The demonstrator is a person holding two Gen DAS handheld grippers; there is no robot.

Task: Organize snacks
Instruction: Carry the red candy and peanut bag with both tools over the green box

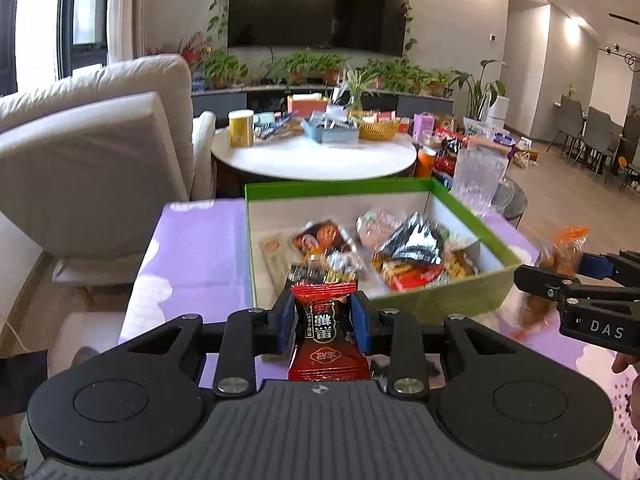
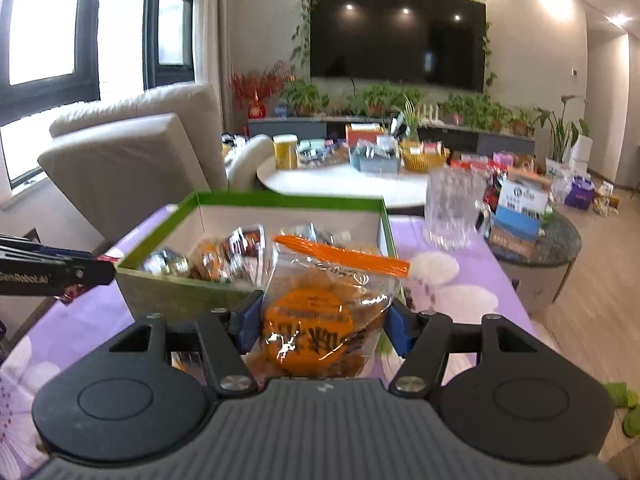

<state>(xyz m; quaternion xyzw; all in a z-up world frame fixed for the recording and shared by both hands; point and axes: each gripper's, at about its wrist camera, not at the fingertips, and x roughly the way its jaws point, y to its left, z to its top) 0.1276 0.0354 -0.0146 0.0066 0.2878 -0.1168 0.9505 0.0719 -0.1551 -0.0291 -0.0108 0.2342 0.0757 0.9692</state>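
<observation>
Presently, left gripper [image 1: 323,322] is clamped on a small red foil candy packet [image 1: 325,320], right gripper [image 2: 323,322] on a clear, orange-sealed crinkly snack bag [image 2: 326,308], both short of the green-walled cardboard box [image 1: 432,300]. Both are judged light, slippery and crushable; mid-body holds suit.

Each view is taken from behind its own gripper, tilted slightly down, close above the purple table [image 1: 192,248]. Shared by both are the green box [image 1: 440,300] [image 2: 172,292], the round table [image 1: 312,156] [image 2: 344,184] and the TV wall.

Purple-clothed table [image 1: 192,248] under green box [image 1: 440,300], glass [image 1: 478,184]
</observation>
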